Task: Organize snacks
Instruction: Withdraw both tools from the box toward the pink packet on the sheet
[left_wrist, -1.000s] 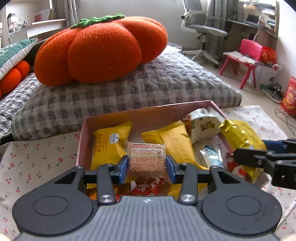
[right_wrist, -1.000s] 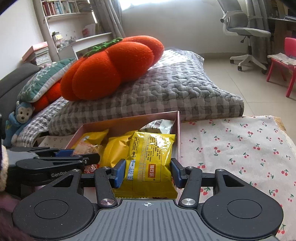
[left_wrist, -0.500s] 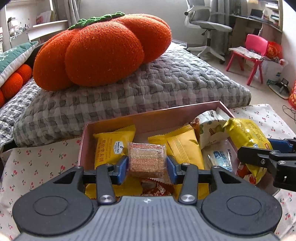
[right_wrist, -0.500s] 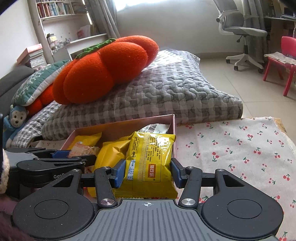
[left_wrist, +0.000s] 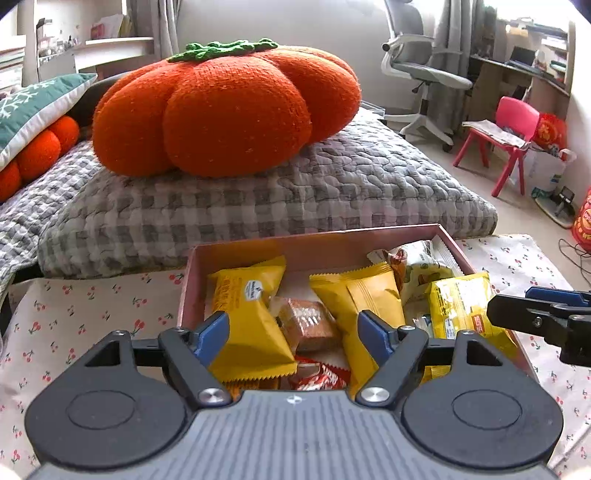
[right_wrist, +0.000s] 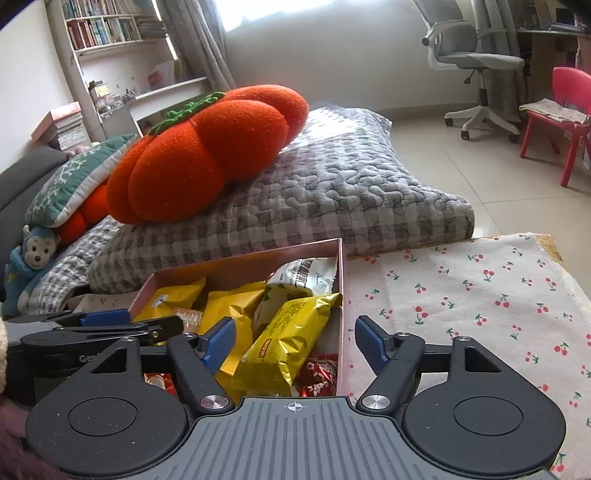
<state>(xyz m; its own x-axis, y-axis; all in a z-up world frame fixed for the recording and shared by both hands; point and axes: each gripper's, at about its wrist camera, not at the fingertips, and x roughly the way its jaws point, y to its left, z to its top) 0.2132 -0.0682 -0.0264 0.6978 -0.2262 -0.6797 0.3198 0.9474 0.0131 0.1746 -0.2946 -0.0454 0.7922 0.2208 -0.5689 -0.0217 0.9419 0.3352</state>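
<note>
Both hand-held grippers, left (left_wrist: 293, 328) and right (right_wrist: 293, 341), are opening, angled downward.

Two wrist fisheyes look down and forward, close over the same pink snack box (left_wrist: 314, 240) (right_wrist: 240, 258), side by side.

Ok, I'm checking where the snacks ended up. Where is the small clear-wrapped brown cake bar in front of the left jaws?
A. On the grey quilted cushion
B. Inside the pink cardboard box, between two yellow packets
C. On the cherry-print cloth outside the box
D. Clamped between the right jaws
B: the small clear-wrapped brown cake bar lies inside the pink cardboard box between two yellow packets, untouched by the opening jaws.
</note>
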